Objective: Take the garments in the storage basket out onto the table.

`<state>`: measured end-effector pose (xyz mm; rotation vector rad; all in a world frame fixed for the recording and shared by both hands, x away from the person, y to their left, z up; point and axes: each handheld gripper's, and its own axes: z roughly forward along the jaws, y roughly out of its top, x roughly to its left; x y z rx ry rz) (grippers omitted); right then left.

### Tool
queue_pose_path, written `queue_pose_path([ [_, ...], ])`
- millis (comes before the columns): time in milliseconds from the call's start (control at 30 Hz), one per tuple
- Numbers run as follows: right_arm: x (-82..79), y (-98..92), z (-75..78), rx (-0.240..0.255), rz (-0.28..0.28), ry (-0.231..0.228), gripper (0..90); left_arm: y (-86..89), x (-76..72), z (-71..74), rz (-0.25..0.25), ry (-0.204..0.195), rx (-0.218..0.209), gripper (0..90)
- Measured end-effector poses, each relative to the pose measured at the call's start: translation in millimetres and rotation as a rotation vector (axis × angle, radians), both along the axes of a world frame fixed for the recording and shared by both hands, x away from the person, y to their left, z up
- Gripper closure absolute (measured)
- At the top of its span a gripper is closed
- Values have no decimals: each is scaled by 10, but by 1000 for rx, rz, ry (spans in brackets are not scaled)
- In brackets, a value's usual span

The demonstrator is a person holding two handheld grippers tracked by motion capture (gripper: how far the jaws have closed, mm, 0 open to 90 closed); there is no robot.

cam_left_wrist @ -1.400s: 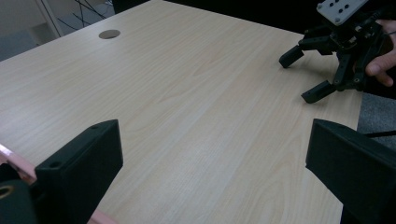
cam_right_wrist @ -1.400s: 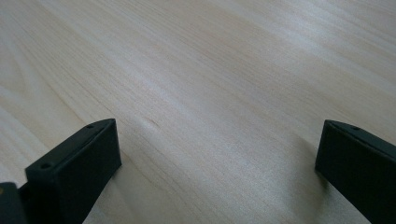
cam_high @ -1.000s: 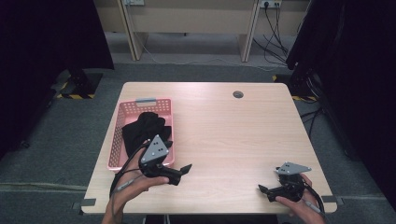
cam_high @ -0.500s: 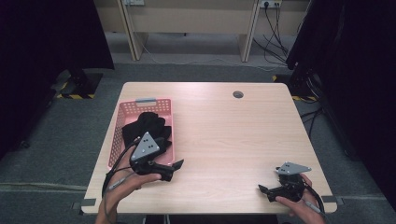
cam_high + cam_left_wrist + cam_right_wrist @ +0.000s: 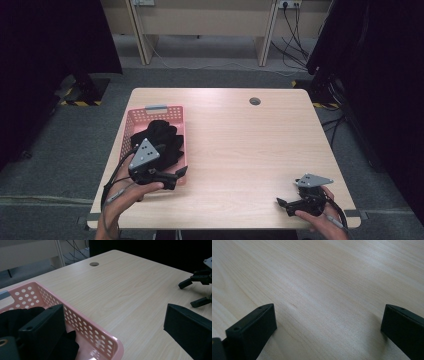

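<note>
A pink perforated basket (image 5: 161, 111) sits on the left part of the wooden table (image 5: 240, 145) and holds a heap of black cloth (image 5: 162, 140). My left gripper (image 5: 176, 176) hovers open at the basket's near right corner. In the left gripper view (image 5: 112, 312) one jaw is over the black cloth (image 5: 15, 315) inside the basket (image 5: 100, 333) and the other over bare wood. My right gripper (image 5: 284, 205) rests open near the front right edge of the table. In the right gripper view (image 5: 328, 307) nothing lies between its jaws.
A round cable hole (image 5: 255, 101) lies at the far middle of the table. The right gripper (image 5: 197, 287) appears far off in the left gripper view. Grey floor, desk legs and cables (image 5: 295, 30) lie beyond the far edge.
My left gripper has drifted left and slightly away, from the bare wood to the basket's near right corner. The right gripper has stayed put.
</note>
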<state>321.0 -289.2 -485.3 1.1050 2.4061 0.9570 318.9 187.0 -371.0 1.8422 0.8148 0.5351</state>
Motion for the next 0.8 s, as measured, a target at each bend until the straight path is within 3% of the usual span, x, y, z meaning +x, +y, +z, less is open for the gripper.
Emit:
queue_pose_path([
  [567,1,0,0,0,0,0,2,139,20,9,53,1,-14,32],
  [800,1,0,0,0,0,0,2,235,79,-41,117,9,10,35],
])
